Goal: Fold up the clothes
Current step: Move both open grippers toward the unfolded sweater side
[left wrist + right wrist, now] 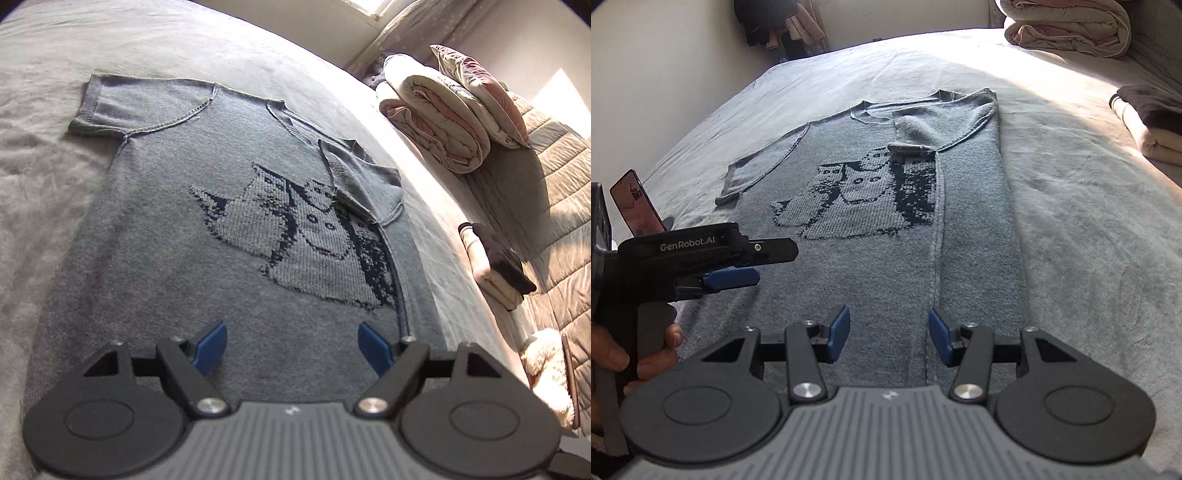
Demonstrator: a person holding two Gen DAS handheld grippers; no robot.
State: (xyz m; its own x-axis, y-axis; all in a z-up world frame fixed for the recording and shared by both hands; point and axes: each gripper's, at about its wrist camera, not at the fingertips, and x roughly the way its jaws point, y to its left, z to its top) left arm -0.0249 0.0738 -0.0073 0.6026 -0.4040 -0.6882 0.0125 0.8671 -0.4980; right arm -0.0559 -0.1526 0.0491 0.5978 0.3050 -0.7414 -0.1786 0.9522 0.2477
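On the bed, the sweater lies below both grippers' spread, empty jaws.

The left gripper, black with blue pads, points forward and downward, its jaws spread wide with nothing between them. The right gripper tilts down likewise, its jaws parted more narrowly, also empty. A bare hand wraps the left gripper's grey handle, fingers curled round it.

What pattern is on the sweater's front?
Knitted dark-navy cats on the grey-blue sweater; clearest in left wrist view.
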